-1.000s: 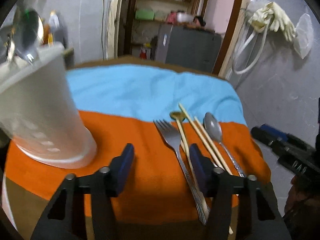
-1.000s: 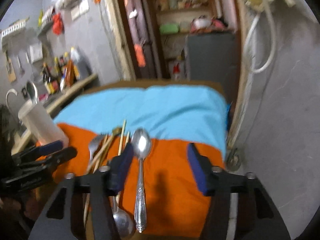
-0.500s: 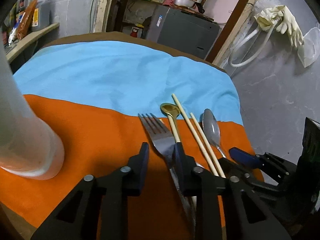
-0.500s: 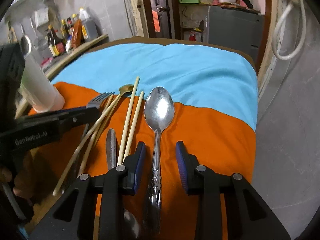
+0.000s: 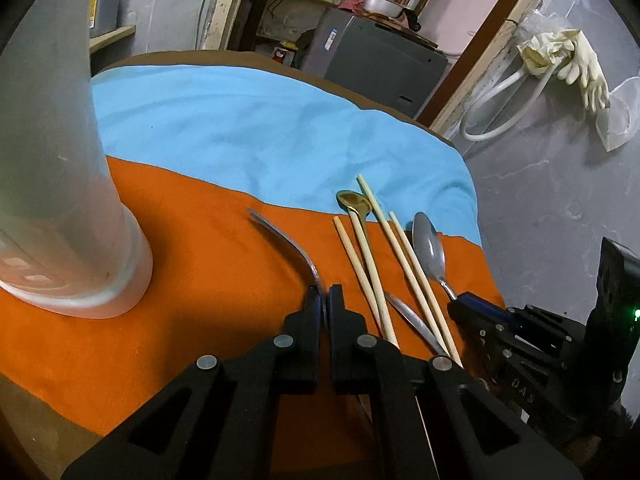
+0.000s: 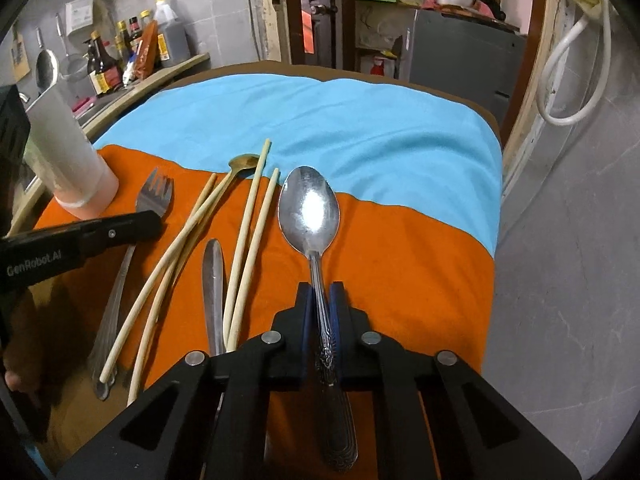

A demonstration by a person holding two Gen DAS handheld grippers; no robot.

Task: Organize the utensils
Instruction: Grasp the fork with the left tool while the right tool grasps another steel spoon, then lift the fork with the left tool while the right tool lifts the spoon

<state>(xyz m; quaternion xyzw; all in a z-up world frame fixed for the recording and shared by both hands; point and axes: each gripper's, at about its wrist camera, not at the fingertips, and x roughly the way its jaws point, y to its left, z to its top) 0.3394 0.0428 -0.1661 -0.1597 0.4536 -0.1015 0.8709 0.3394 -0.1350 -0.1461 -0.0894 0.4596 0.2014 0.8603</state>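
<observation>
fork (image 5: 298, 249) and spoon (image 6: 310, 209) pinched by hand-held grippers

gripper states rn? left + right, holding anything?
Left gripper: closed on the fork, its head tipped up off the cloth.
Right gripper: closed on the big silver spoon, gripped at the handle.

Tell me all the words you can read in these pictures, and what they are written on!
"GenRobot.AI": white letters on the black left gripper, seen from the right wrist.
"DAS": faint raised letters on the black right gripper, seen from the left wrist; possibly only part of a word.
Labels on the sauce bottles on the counter: too small to read.
</observation>
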